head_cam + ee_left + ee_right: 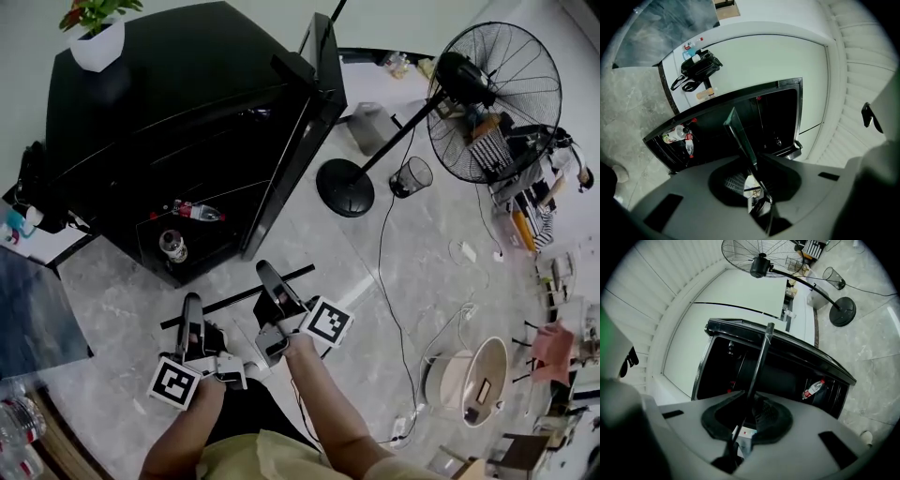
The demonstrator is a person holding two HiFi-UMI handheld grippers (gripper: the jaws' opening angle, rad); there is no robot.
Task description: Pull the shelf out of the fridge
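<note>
Left gripper (pixel 192 314) (pixel 757 187): in your left hand; its jaws are closed on the edge of the shelf.
Right gripper (pixel 272 286) (pixel 740 425): in your right hand, just beside the left gripper; its jaws are clamped on the same shelf, on its dark rim.
Shelf (pixel 234 300) (pixel 740 136) (pixel 761 357): a glass pane with a black rim, gripped by both grippers. It sits outside the fridge, above the floor, and runs forward from your jaws. Each gripper view sees it edge-on.
Fridge (pixel 169 122) (pixel 778 117) (pixel 778 371): a small black cabinet straight ahead of both grippers, standing apart from the shelf.
Fridge door (pixel 300 150): swung open, ahead of your right gripper.
Bottles (pixel 197 212) (pixel 688 143) (pixel 813 389): two lying low in the fridge, ahead of your left gripper; one has a red cap and label.
Potted plant (pixel 94 28): in a white pot on the fridge top, well beyond your left gripper.
Pedestal fan (pixel 492 98) (pixel 761 263): far off to the right of your right gripper, past the door.
Mesh waste basket (pixel 411 175) (pixel 833 277): near the fan's base.
Floor (pixel 422 281): pale marbled tile, with cables trailing to the right of your right gripper.
</note>
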